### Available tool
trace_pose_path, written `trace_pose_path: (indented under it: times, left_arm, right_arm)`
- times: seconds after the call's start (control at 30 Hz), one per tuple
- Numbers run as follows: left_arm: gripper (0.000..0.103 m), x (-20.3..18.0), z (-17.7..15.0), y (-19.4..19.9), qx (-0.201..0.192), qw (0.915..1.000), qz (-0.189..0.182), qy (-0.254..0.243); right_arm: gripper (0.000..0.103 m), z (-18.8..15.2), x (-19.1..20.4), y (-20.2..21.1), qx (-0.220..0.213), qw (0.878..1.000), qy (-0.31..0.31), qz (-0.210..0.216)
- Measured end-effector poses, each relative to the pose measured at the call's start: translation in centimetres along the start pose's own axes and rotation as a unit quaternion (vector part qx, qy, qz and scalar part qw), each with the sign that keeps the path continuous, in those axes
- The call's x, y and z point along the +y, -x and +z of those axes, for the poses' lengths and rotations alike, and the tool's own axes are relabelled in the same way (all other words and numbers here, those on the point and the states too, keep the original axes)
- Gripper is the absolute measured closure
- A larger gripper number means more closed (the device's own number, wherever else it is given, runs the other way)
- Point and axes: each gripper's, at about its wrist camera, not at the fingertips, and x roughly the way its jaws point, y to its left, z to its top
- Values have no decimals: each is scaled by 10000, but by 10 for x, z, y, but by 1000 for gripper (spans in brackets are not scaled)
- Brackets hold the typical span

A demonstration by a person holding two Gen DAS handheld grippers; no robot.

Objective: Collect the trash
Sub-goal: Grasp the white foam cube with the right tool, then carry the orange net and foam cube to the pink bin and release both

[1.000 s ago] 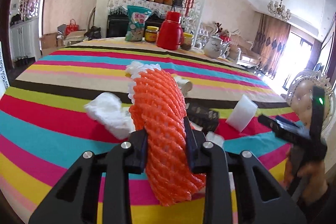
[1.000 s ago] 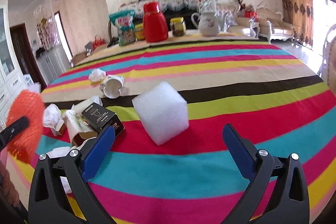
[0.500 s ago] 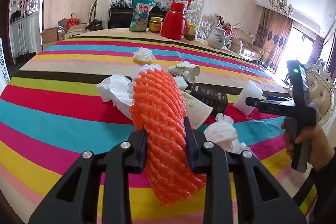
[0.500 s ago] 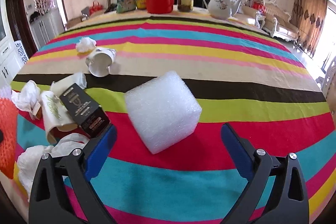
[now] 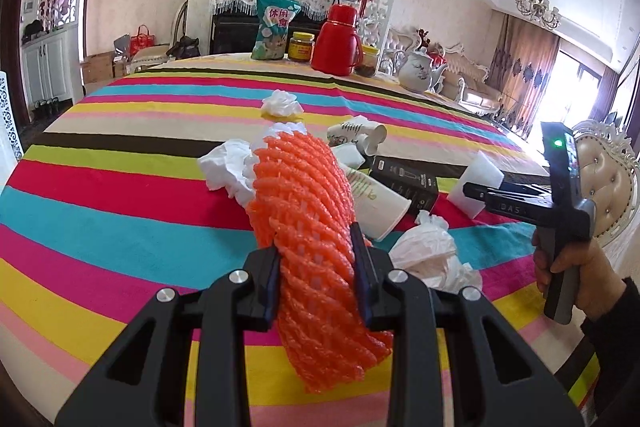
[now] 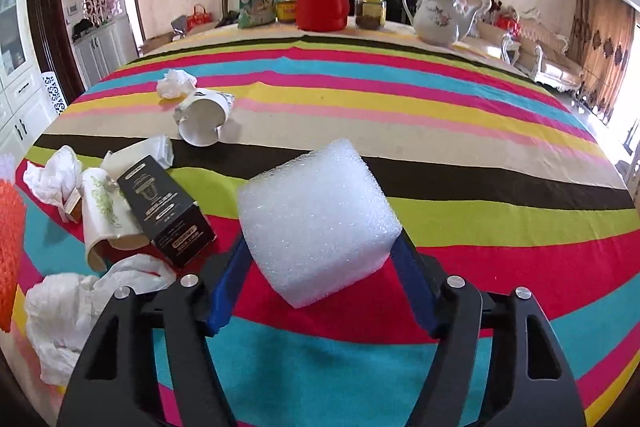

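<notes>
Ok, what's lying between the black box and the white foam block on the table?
Nothing: in the right wrist view only bare striped tablecloth separates the black box from the foam block, which sits between the closing right gripper's blue pads.

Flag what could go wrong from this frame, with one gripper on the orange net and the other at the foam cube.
1. The right gripper is closing on the white foam cube; its pads sit at the cube's lower corners, so it may pivot or pop out.
2. The left gripper pinches the orange foam net midway; the drooping end could drag the crumpled plastic.
</notes>
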Motion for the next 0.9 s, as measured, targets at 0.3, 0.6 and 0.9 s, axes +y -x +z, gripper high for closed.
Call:
trace_pose_path:
  times: [0.3, 0.6, 0.9]
  left_arm:
    - [74, 2, -3, -2, 33, 10000, 29, -4]
    - [74, 6, -11, 14, -107, 9997, 193, -97]
    - [74, 29, -21, 45, -272, 9986, 457, -47]
  right_arm:
    - [38, -17, 32, 50, -549, 9982, 181, 134]
    - [38, -30, 74, 100, -870, 9935, 483, 557]
    - [37, -37, 114, 129, -1042, 9877, 711, 922]
